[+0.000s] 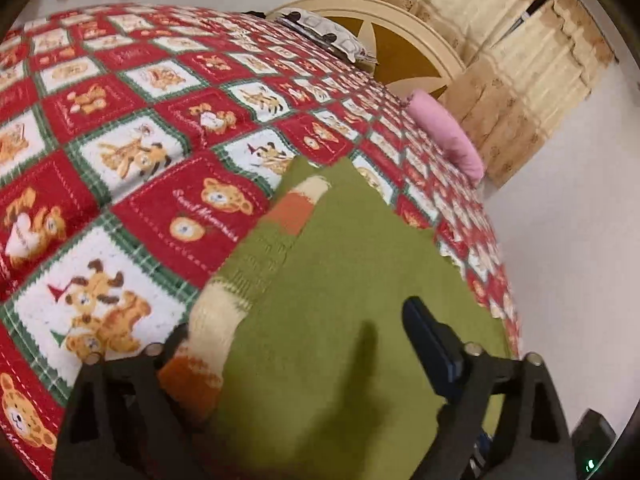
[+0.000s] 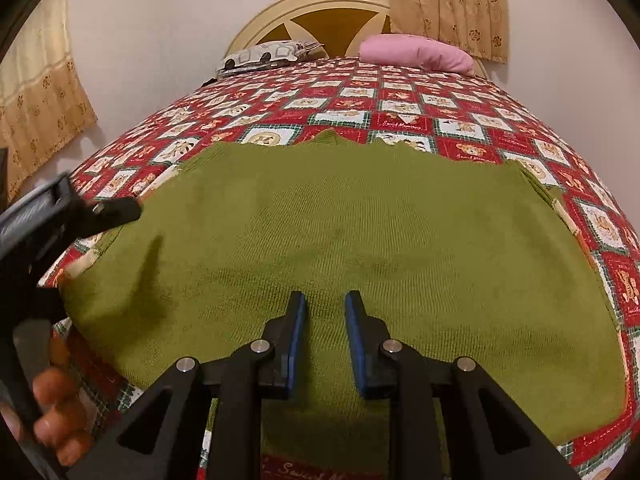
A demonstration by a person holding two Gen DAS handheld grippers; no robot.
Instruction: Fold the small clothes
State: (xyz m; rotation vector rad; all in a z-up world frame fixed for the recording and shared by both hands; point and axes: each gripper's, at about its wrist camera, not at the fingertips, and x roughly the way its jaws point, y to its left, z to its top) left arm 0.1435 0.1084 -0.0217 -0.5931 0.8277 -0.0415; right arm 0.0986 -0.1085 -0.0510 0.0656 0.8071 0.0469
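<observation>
Green sweater (image 2: 340,232) spread flat on the bed's quilt (image 2: 400,96), near the foot edge.

Its long axis runs across the bed; a striped sleeve (image 1: 288,208) lies folded along one side. Its near hem is hidden. Left claw (image 1: 296,344) gapes wide over the sweater; right claw (image 2: 325,300) stands narrowly apart, empty.

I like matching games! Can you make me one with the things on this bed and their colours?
Things:
1. sweater
2. pillow by the curtain
3. blanket
4. headboard

Colours:
A. pink
B. red, white and green squares with bears
C. cream with a brown middle
D. green, with cream and orange stripes on the sleeve

Pairs: 1-D, 2-A, 3-B, 4-C
</observation>
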